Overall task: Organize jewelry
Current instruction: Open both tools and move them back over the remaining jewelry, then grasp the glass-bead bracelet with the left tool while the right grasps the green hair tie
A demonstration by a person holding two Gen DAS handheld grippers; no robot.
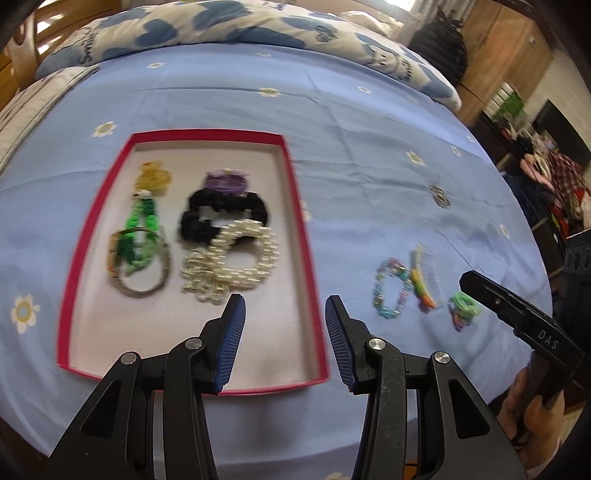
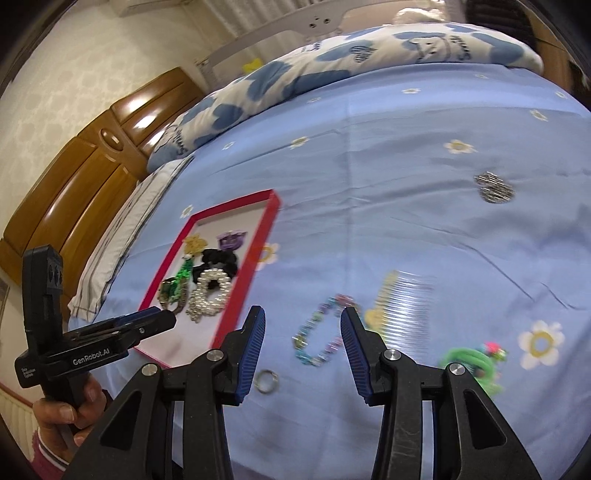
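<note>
The tray (image 1: 303, 236) lies left of centre in the left wrist view, on the bed (image 1: 351, 155). In it, the bangle (image 1: 142, 260) sits lower left, the pearl scrunchie (image 1: 236, 258) to its right, the dark scrunchie (image 1: 221, 212) above that. Right of the tray, on the sheet, lie the bead bracelet (image 1: 391, 290), then the comb (image 1: 426, 273), then the coil tie (image 1: 463, 304) at far right. A pillow (image 1: 258, 26) spans the top. In the right wrist view a ring (image 2: 266, 380) lies at lower centre, below the tray's right corner.
</note>
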